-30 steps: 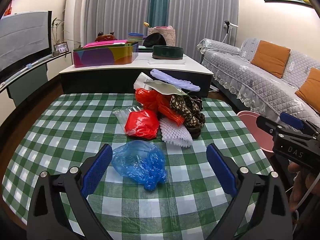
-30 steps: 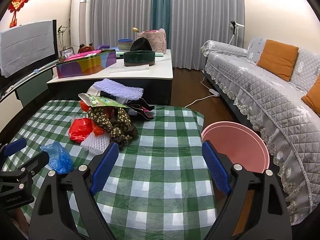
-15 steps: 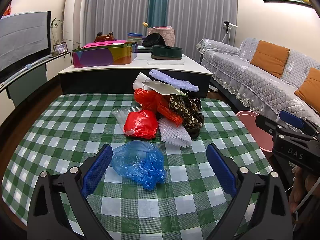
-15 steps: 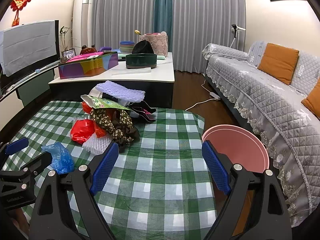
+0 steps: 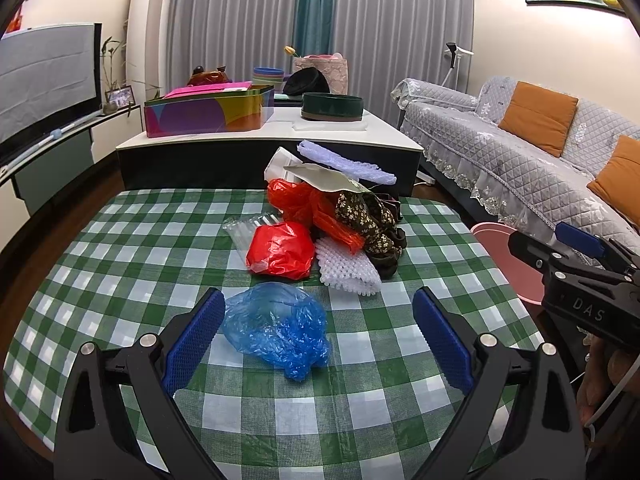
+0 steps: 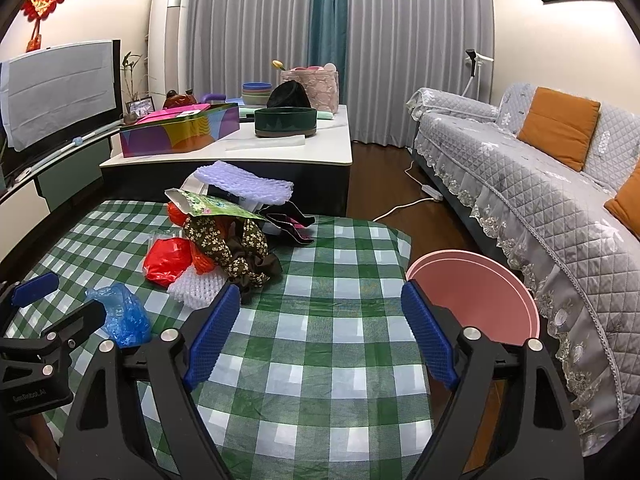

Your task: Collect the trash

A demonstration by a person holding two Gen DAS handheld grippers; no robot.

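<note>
A pile of trash lies on the green checked tablecloth [image 5: 120, 264]: a crumpled blue plastic bag [image 5: 276, 326], a red plastic bag [image 5: 280, 250], white foam netting [image 5: 348, 270], an orange-red bag [image 5: 304, 202] and dark floral cloth [image 5: 368, 220]. My left gripper [image 5: 318, 334] is open, low over the table, with the blue bag between its fingers nearer the left one. My right gripper [image 6: 320, 334] is open and empty over the table's right part; the pile [image 6: 216, 244] lies ahead to its left. A pink bin [image 6: 476, 292] stands off the table's right edge.
A white-topped coffee table [image 5: 384, 130] behind holds a colourful box [image 5: 208, 114] and a dark green bowl [image 5: 332, 106]. A grey sofa [image 6: 540, 184] with orange cushions runs along the right. A TV [image 6: 60, 88] stands left. A cable [image 6: 404, 206] lies on the floor.
Both grippers have drifted slightly; the views are almost the same. The left gripper stays around the blue bag. Nothing was grasped or moved.
</note>
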